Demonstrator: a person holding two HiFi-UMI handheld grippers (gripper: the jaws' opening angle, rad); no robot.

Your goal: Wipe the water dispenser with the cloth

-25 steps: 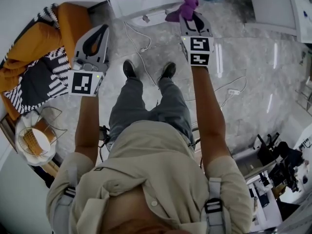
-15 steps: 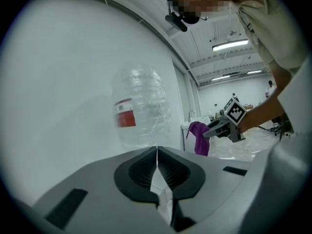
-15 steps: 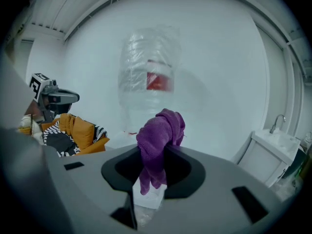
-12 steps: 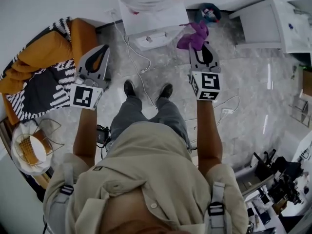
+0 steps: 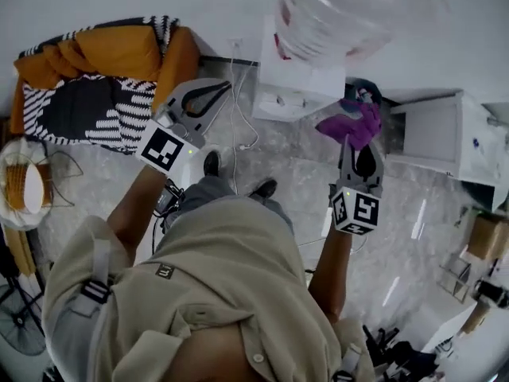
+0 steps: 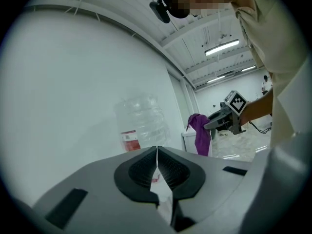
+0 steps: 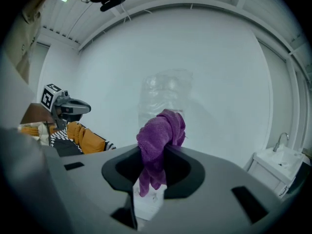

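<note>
The white water dispenser [image 5: 306, 94] stands against the wall with a clear bottle [image 5: 342, 14] on top; the bottle [image 6: 141, 123] also shows in the left gripper view and the bottle [image 7: 165, 99] in the right gripper view. My right gripper [image 5: 357, 143] is shut on a purple cloth [image 5: 352, 124], held just right of the dispenser. The cloth [image 7: 158, 143] hangs bunched from the closed jaws. My left gripper [image 5: 216, 92] is shut with nothing in it, raised to the left of the dispenser. In the left gripper view its pads [image 6: 146, 167] meet.
An orange and striped cushion pile [image 5: 103, 86] lies at the left. A white cable [image 5: 238, 126] trails over the grey floor by the dispenser. A white cabinet [image 5: 433, 138] stands to the right, and a wire basket [image 5: 28, 193] at the far left.
The view has swung upward and right: the bottle has come into sight. Both grippers have risen toward the dispenser, the right one carrying the cloth.
</note>
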